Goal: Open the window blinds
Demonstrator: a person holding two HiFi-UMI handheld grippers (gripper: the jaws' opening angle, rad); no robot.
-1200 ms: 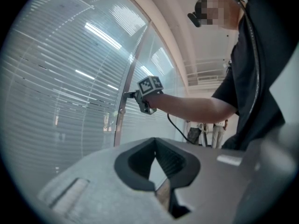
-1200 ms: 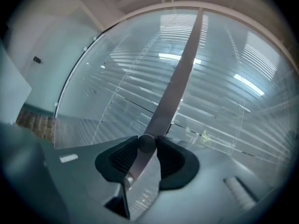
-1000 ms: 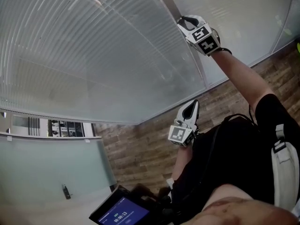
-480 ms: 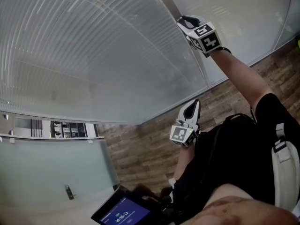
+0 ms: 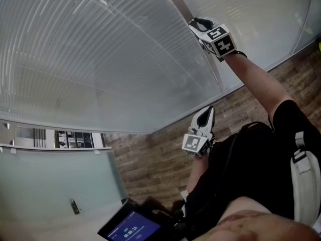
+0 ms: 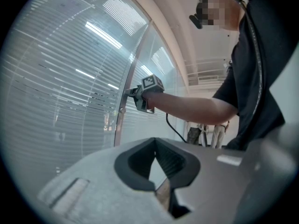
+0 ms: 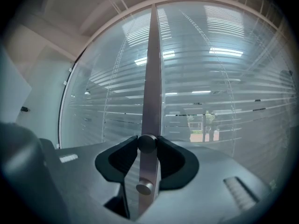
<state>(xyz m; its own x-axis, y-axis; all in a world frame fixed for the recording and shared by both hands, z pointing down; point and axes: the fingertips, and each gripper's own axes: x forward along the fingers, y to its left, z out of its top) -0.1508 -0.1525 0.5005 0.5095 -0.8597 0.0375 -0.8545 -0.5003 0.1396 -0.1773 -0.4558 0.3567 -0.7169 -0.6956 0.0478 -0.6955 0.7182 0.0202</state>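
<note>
The white slatted blinds (image 5: pixel 100 59) hang behind glass on both sides of a metal mullion (image 5: pixel 213 72). My right gripper (image 5: pixel 196 22) is raised against the mullion (image 7: pixel 153 78), level, and shut on a small round knob (image 7: pixel 146 143). A second knob (image 7: pixel 144 187) sits just below it. The slats (image 7: pixel 224 92) stand partly turned, so strips of the room beyond show through. My left gripper (image 5: pixel 204 113) hangs lower, near my body, shut with nothing in it. The left gripper view shows its closed tips (image 6: pixel 155 141) and, further off, the right gripper (image 6: pixel 134 92) at the mullion.
Wood-plank floor (image 5: pixel 150 159) runs below the glass wall. A frosted lower panel (image 5: pixel 50 185) with a small handle (image 5: pixel 74 206) lies at the left. A tablet screen (image 5: pixel 131 227) sits by my body. Two people (image 6: pixel 205 133) stand far off.
My right gripper has rolled a little about the knob, its marker cube turning. The left gripper has stayed where it was.
</note>
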